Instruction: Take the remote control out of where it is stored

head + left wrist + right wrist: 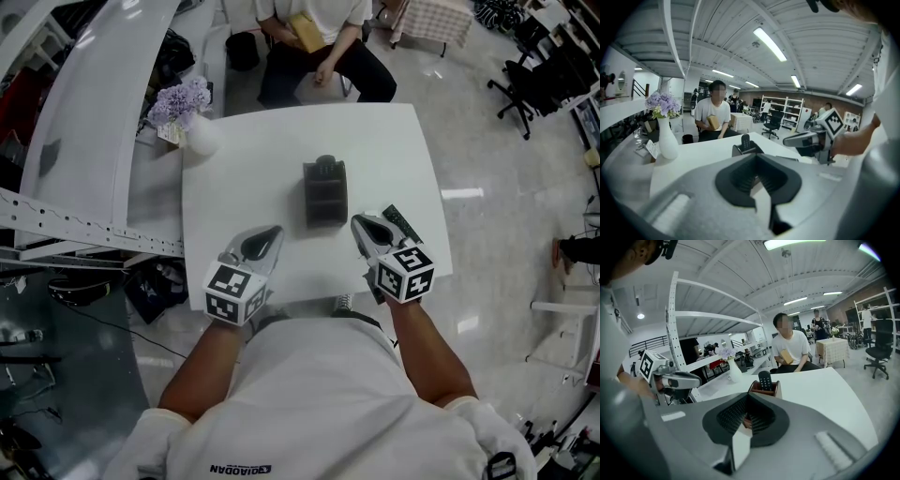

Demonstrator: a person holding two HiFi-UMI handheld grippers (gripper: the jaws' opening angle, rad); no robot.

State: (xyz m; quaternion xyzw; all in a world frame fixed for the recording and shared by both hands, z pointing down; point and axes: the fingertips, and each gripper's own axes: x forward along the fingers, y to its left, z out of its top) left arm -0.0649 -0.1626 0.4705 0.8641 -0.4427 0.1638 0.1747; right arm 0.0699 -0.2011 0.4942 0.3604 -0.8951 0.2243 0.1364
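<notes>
The remote point(325, 167) stands upright in the far compartment of a dark holder point(325, 202) near the middle of the white tabletop point(253, 159), its buttoned top poking above the holder's rim. Neither gripper touches it. The left gripper point(272, 234) is over the near edge of the tabletop, left of the holder and apart from it, its jaws together with nothing between them. The right gripper point(359, 223) is just to the right of the holder's near end, angled a little downward, its jaws also closed and empty. Both grippers point roughly toward the far side of the tabletop, with the holder between their lines. A dark, flat oblong thing point(403, 223) lies on the tabletop just beside the right gripper, toward the right edge; what it is cannot be made out. At the far left corner stands a white vase point(201, 137) with purple flowers point(181, 101). A person point(319, 42) in a white shirt sits beyond the far edge, holding a small tan thing point(306, 33).
</notes>
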